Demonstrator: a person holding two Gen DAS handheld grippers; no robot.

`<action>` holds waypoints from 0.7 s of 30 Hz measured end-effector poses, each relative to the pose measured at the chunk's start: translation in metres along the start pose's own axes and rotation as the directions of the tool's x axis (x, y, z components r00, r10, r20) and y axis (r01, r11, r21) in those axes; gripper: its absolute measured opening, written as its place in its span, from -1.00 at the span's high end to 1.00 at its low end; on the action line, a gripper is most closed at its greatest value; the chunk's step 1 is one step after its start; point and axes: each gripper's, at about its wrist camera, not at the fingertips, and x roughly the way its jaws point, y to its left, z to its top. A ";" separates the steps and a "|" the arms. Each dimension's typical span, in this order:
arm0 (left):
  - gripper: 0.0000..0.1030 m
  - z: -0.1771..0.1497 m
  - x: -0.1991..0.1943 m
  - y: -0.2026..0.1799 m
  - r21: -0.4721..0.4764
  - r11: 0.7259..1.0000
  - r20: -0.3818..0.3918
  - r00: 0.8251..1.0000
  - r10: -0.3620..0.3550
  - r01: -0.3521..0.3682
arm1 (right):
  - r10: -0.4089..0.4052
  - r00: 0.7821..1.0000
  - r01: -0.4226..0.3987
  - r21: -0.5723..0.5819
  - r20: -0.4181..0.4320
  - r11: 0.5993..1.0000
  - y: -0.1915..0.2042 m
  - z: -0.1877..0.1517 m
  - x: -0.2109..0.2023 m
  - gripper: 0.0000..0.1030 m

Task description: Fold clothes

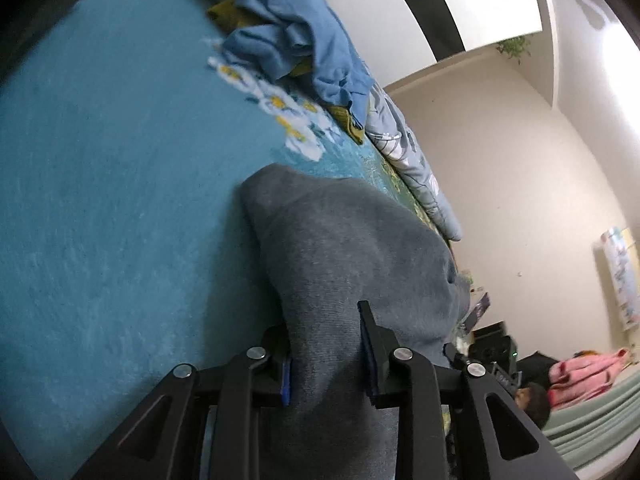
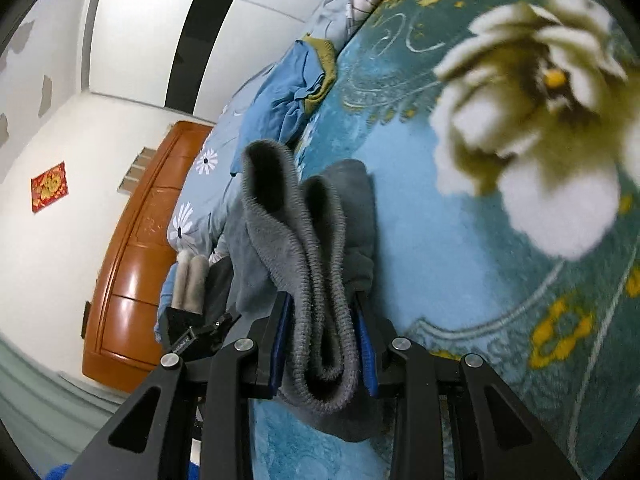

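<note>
A grey knit garment (image 1: 344, 252) lies bunched on the teal flowered blanket (image 1: 120, 184). My left gripper (image 1: 326, 344) is shut on a fold of the grey garment just above the blanket. In the right wrist view my right gripper (image 2: 320, 320) is shut on the garment's ribbed hem (image 2: 304, 248), which is doubled into thick folds between the blue pads. The rest of the garment is hidden behind the folds.
A crumpled blue garment (image 1: 296, 36) with a mustard piece under it lies further along the bed; it also shows in the right wrist view (image 2: 288, 96). A pale floral quilt (image 1: 416, 168) runs along the bed edge. A wooden headboard (image 2: 136, 248) stands beyond.
</note>
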 end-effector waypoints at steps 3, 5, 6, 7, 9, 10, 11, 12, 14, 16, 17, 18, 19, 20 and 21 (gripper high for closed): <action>0.38 0.000 0.001 0.003 -0.014 1.000 0.006 1.000 -0.014 0.014 | 0.004 1.000 -0.005 0.015 0.012 1.000 -0.003 -0.004 0.000 0.38; 0.43 0.000 -0.002 -0.004 0.016 1.000 0.018 1.000 0.007 -0.007 | 0.005 1.000 -0.006 0.020 0.018 1.000 0.000 -0.002 -0.002 0.41; 0.45 0.000 -0.004 -0.010 0.043 0.999 0.025 0.999 0.024 -0.025 | -0.002 1.000 0.002 0.007 0.023 1.000 0.005 -0.001 -0.003 0.43; 0.47 0.000 -0.007 -0.018 0.074 0.996 0.032 0.999 0.039 -0.041 | -0.011 1.000 0.011 -0.010 0.029 1.000 0.011 0.000 -0.005 0.45; 0.50 0.003 -0.013 -0.030 0.114 0.992 0.040 0.998 0.041 -0.045 | -0.009 0.999 0.010 -0.040 0.040 0.999 0.025 0.001 -0.009 0.46; 0.50 0.006 -0.016 -0.036 0.127 0.991 0.044 0.998 0.037 -0.042 | -0.001 0.999 0.004 -0.056 0.045 0.998 0.032 0.001 -0.012 0.47; 0.50 0.008 -0.021 -0.041 0.139 0.989 0.049 0.998 0.035 -0.041 | 0.008 0.999 -0.005 -0.071 0.049 0.997 0.040 0.002 -0.014 0.47; 0.51 0.012 -0.027 -0.045 0.149 0.988 0.054 0.998 0.031 -0.039 | 0.018 0.998 -0.014 -0.086 0.052 0.996 0.048 0.002 -0.015 0.47; 0.51 0.021 -0.042 -0.055 0.168 0.985 0.069 0.997 0.018 -0.029 | 0.039 0.998 -0.033 -0.119 0.056 0.992 0.068 0.005 -0.014 0.48; 0.51 0.031 -0.065 -0.067 0.200 0.979 0.098 0.995 0.011 -0.030 | 0.065 0.997 -0.056 -0.161 0.051 0.985 0.093 0.010 -0.008 0.48; 0.51 0.037 -0.083 -0.075 0.227 0.973 0.122 0.992 0.007 -0.035 | 0.080 0.996 -0.071 -0.182 0.046 0.981 0.106 0.012 -0.004 0.48; 0.51 0.043 -0.100 -0.081 0.250 0.967 0.147 0.989 0.004 -0.041 | 0.102 0.994 -0.092 -0.208 0.037 0.974 0.123 0.014 0.002 0.47; 0.51 0.049 -0.117 -0.085 0.267 0.963 0.170 0.985 0.003 -0.049 | 0.126 0.992 -0.117 -0.236 0.027 0.965 0.141 0.017 0.009 0.47; 0.51 0.057 -0.136 -0.088 0.284 0.957 0.198 0.980 0.004 -0.061 | 0.150 0.989 -0.141 -0.261 0.012 0.955 0.159 0.020 0.017 0.48; 0.51 0.064 -0.156 -0.092 0.301 0.951 0.225 0.974 0.003 -0.073 | 0.172 0.985 -0.166 -0.283 -0.005 0.944 0.176 0.022 0.027 0.48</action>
